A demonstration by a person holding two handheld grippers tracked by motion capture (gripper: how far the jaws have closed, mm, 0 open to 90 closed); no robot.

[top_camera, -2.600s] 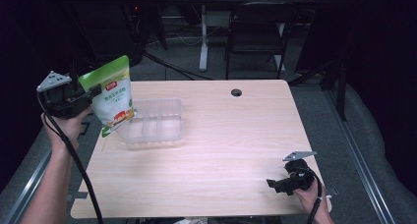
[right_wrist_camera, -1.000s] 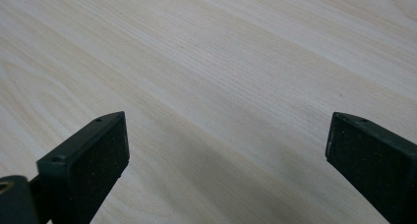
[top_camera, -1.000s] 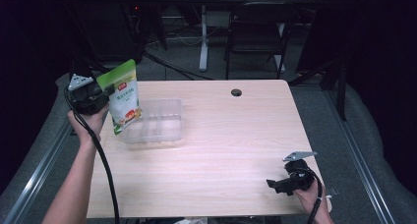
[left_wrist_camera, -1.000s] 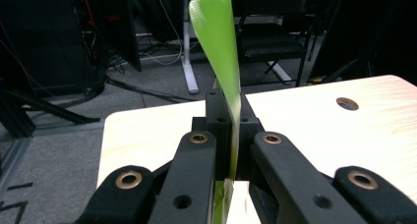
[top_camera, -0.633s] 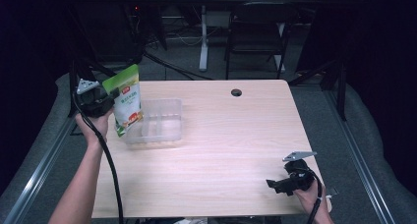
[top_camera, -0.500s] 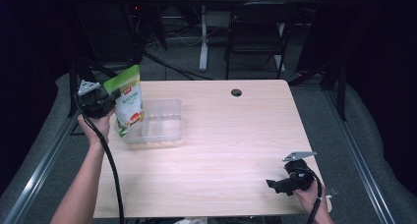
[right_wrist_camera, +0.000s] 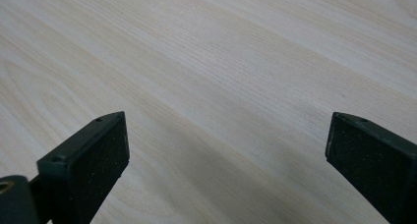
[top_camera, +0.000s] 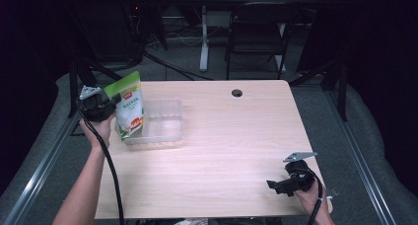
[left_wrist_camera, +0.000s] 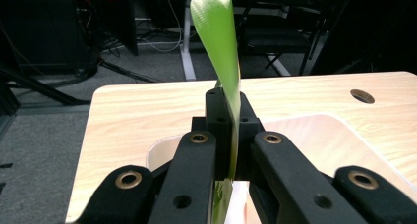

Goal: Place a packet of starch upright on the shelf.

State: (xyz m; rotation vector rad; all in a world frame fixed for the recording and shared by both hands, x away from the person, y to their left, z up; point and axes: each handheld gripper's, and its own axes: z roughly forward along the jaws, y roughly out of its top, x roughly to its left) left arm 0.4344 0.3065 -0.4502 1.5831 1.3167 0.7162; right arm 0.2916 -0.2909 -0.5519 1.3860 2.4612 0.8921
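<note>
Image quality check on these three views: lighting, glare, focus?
High view: table evenly lit, surroundings near black, soft overall. Left gripper view: pouch edge sharp with slight sheen, clamped in the left gripper; background dim. Right gripper view: wood grain crisp, a faint shadow between the right gripper pads.

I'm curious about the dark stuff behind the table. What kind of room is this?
Probably a lab or recording workroom: a bare wooden table, cables on the grey floor, and a black chair behind.
</note>
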